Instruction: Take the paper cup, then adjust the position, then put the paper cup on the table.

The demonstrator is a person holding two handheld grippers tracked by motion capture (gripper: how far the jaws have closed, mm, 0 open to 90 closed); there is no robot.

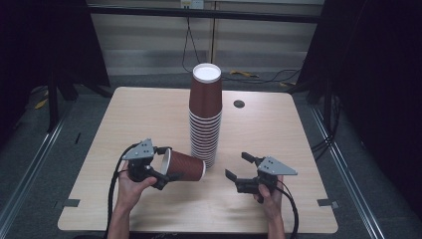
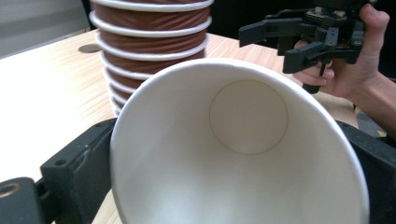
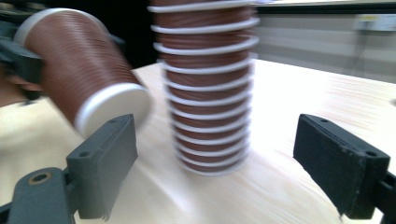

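A tall stack of upside-down brown paper cups (image 1: 205, 114) stands at the middle of the wooden table (image 1: 144, 114). My left gripper (image 1: 168, 163) is shut on a single brown paper cup (image 1: 185, 167), held on its side just left of the stack's base, base towards the stack. In the left gripper view the cup's white inside (image 2: 233, 154) sits between the jaws, with the stack (image 2: 149, 42) behind. My right gripper (image 1: 236, 164) stands open and holds nothing, right of the stack. In its own view the gripper (image 3: 222, 163) faces the stack (image 3: 205, 93) and the held cup (image 3: 79, 79).
A small dark round grommet (image 1: 239, 103) sits in the tabletop behind the stack. Cables (image 1: 259, 77) lie on the floor beyond the far edge, and dark screens stand on both sides. The other hand with the right gripper (image 2: 266, 46) appears in the left gripper view.
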